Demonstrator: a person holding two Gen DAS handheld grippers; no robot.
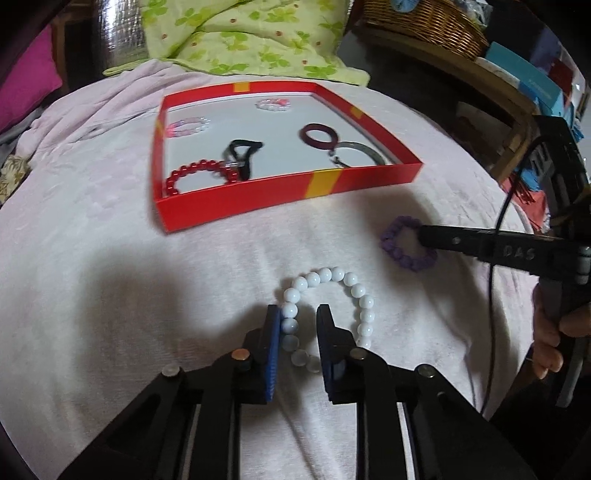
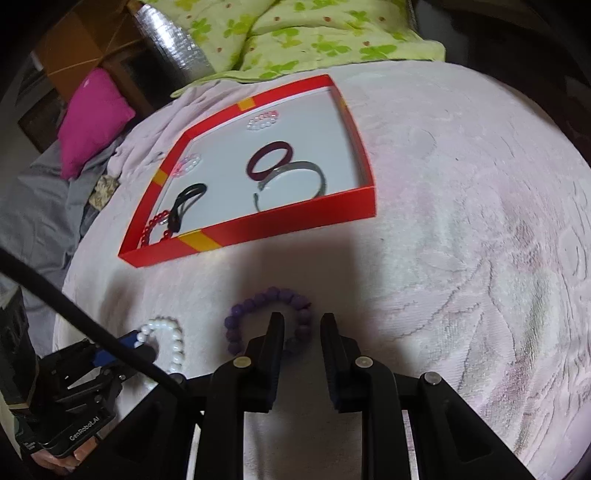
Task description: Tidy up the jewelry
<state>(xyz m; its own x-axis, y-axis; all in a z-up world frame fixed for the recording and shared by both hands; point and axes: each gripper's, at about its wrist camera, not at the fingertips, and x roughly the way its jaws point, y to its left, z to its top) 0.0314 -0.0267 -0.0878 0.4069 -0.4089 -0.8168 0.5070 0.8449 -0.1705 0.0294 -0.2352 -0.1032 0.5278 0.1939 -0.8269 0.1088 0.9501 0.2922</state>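
Note:
A white bead bracelet (image 1: 325,275) lies on the pale pink blanket (image 1: 92,240). My left gripper (image 1: 298,314) straddles its left side. The beads rest against the blue left pad, with a gap to the right finger, so the jaws are open. To its right, a purple bead bracelet (image 2: 266,297) lies flat. My right gripper (image 2: 301,321) is open around that loop's right side, its beads loose between the fingers. Beyond both sits a red tray (image 1: 258,206) with a red bead bracelet (image 1: 195,173), a black hair tie (image 1: 243,155), a maroon ring (image 1: 319,136) and a silver bangle (image 1: 358,153).
Two pale bead bracelets (image 1: 188,125) lie at the tray's far side. A green quilt (image 1: 240,33) is bunched behind the tray, with a wicker basket (image 1: 424,22) at the back right and a magenta pillow (image 2: 92,118) at the left. A black cable (image 2: 74,306) crosses above the left gripper.

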